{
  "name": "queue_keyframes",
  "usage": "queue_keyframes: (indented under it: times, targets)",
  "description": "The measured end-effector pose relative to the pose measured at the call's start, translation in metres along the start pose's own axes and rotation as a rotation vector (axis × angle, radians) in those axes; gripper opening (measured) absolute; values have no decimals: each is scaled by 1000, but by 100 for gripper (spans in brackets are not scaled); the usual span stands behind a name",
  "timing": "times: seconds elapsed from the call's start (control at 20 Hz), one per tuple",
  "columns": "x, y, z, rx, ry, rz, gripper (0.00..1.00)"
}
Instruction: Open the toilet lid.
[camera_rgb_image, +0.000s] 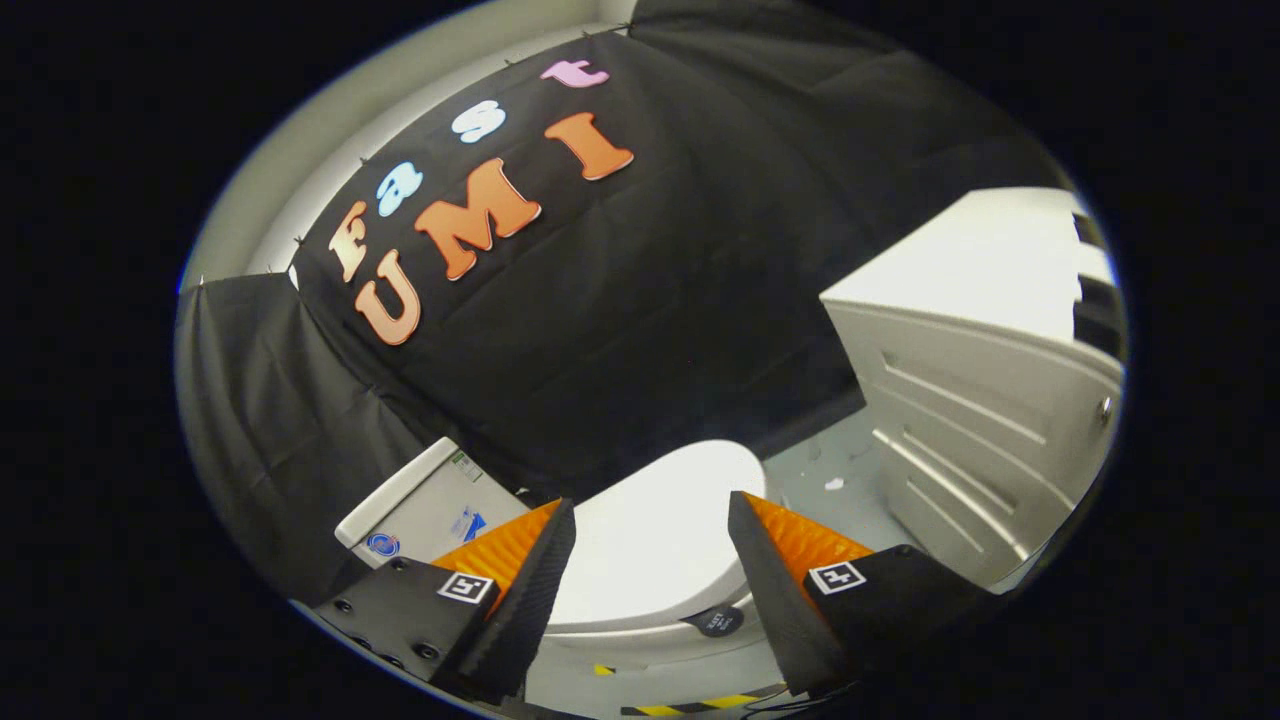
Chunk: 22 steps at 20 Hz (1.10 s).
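The white toilet lid (660, 530) lies shut and flat over the bowl, just ahead of and below my fingers. The toilet's white tank (425, 505) stands to the left of the lid, against the black cloth wall. My gripper (652, 512) hovers above the lid with its fingers wide apart and nothing between them. The lid shows through the gap between the two fingers. A small dark round sticker (718, 621) sits on the bowl's rim under the lid's near edge.
A white cabinet (985, 420) with grooved drawer fronts stands to the right of the toilet. Pale floor (830, 470) lies between cabinet and toilet. Black cloth (620, 330) closes the space behind. Yellow-black tape (690, 706) marks the floor near the bowl.
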<state>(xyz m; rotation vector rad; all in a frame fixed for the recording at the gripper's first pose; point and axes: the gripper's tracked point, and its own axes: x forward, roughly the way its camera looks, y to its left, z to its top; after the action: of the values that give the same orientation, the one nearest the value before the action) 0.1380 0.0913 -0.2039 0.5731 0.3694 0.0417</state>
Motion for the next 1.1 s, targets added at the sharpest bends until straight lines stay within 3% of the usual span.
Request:
queue_keyframes:
  times: [0.25,0.5,0.65,0.8,0.95,1.1]
  targets:
    - [36,-43,-72,233,107,-58,98]
    - [50,-36,-144,384,290,-15,98]
    - [53,-30,-144,497,300,45,98]
    - [50,-39,-135,694,267,67,96]
    - [56,-64,-125,779,184,5,95]
    - [61,-74,-148,779,262,-54,95]
